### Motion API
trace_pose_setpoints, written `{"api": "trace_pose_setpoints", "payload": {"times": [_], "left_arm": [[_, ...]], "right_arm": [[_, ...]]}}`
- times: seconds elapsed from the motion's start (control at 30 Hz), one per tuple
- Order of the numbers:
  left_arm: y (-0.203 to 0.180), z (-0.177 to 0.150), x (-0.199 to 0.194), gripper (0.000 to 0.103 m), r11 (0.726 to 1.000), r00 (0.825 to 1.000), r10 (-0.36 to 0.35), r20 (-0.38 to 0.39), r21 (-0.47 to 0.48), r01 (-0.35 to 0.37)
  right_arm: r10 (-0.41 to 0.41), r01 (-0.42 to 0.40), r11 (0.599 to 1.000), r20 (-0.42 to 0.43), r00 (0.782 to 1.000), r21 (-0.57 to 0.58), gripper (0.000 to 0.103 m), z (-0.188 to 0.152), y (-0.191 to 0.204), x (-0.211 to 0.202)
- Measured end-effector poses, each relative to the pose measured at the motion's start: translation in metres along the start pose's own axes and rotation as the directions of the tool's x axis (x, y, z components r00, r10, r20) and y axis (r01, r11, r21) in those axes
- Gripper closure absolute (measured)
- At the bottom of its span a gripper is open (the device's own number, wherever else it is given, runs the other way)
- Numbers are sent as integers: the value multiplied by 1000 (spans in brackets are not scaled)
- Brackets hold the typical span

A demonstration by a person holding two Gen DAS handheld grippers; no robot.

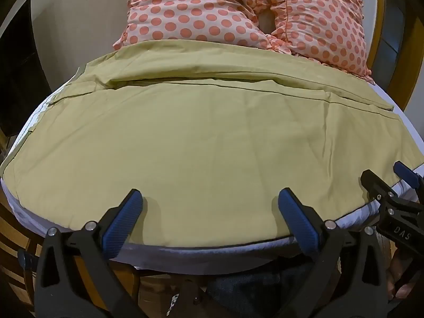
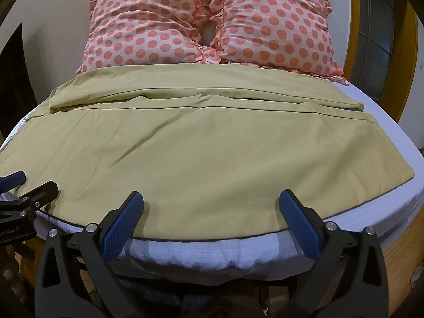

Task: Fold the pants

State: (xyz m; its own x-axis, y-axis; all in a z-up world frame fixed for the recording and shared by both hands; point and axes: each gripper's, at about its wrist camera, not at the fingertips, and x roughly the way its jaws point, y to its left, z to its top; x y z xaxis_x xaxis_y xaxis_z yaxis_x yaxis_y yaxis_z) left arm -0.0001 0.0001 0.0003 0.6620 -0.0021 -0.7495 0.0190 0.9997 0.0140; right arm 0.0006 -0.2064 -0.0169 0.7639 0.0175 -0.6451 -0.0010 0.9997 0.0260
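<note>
One pants [image 1: 201, 143]; two dotted pillows [image 2: 148, 29]; both grippers' fingers [image 1: 124, 220] apart.

Both wrist views look from the bed's [image 1: 185, 251] foot toward shared pillows [image 2: 212, 23]

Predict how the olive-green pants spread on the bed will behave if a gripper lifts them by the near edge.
The pants will probably droop limply: they lie flat with soft creases, like thin fabric. They look light, barely denting the white mattress. The far folded layers may slide apart when pulled. Both the left gripper and the right gripper are open.
</note>
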Motion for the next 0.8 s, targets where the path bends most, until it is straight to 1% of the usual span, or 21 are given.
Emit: {"api": "trace_pose_setpoints", "payload": {"times": [0.8], "left_arm": [[0,0,0,2,1000,1000,3,7,2,-3]], "right_arm": [[-1,1,1000,1,1000,-1,1,1,0,0]]}}
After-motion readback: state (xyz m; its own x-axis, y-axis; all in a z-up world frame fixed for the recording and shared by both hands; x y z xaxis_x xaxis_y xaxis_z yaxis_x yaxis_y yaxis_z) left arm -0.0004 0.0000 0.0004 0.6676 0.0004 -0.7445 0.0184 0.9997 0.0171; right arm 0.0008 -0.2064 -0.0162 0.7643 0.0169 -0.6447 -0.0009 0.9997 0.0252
